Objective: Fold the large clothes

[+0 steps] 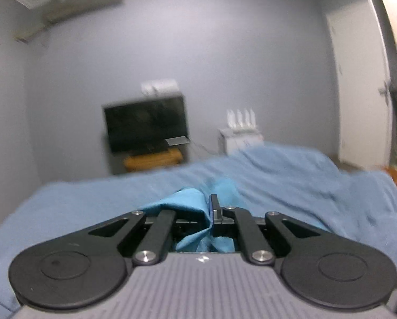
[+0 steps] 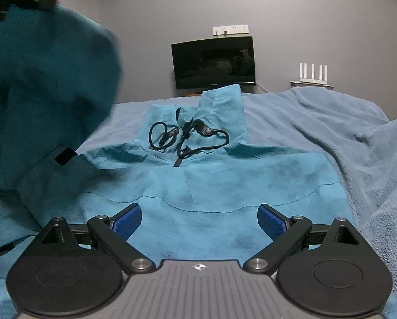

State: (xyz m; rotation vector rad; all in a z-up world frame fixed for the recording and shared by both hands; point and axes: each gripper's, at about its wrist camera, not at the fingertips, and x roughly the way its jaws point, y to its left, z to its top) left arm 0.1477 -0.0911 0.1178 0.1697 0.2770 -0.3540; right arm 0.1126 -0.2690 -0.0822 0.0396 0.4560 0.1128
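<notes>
A large teal garment (image 2: 225,180) lies spread on the bed, collar end far from me, with black drawcords (image 2: 190,138) coiled near its neck. My right gripper (image 2: 199,220) hovers open just above the near part of the cloth, blue pads (image 2: 272,222) wide apart with nothing between them. At the upper left of the right wrist view a fold of the same garment (image 2: 52,79) is lifted high in the air. In the left wrist view my left gripper (image 1: 211,210) is shut on a bunch of that teal cloth (image 1: 187,204), which drapes over its fingers.
A light blue blanket (image 2: 344,138) covers the bed (image 1: 291,178), rumpled at the right. Beyond the bed stand a dark monitor (image 2: 214,62) on a wooden stand (image 1: 153,159), a white router (image 2: 314,73) on a white unit and a wall socket strip (image 2: 230,29). A white door (image 1: 363,101) is at right.
</notes>
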